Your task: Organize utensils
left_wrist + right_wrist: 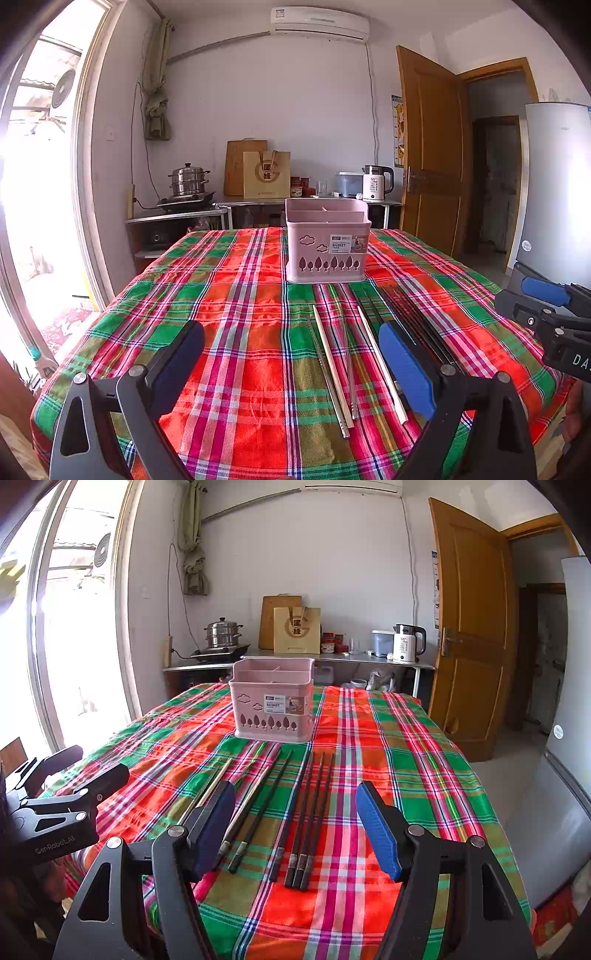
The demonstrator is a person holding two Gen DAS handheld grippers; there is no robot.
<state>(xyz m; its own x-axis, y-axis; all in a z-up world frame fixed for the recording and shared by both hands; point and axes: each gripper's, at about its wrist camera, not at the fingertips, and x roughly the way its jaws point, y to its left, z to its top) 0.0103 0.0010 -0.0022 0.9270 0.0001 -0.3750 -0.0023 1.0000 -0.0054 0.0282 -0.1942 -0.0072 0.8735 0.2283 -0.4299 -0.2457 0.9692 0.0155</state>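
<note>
Both grippers (291, 363) (295, 825) are held wide and empty above chopsticks (306, 819) lying before the basket (273, 705); one pair should be pinched mid-length, then dropped upright into a compartment.

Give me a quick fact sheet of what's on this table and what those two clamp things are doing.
Surface: table with plaid cloth
Container: pink basket, upright, divided inside, looks empty
Light chopsticks: pale chopsticks flat on the cloth, left group
Dark chopsticks: black chopsticks flat on the cloth, right group, ends pointing at the basket
Left gripper: open, holding nothing, above the pale ones
Right gripper: open, holding nothing, above the black ones
Progress: nothing in the basket yet
</note>
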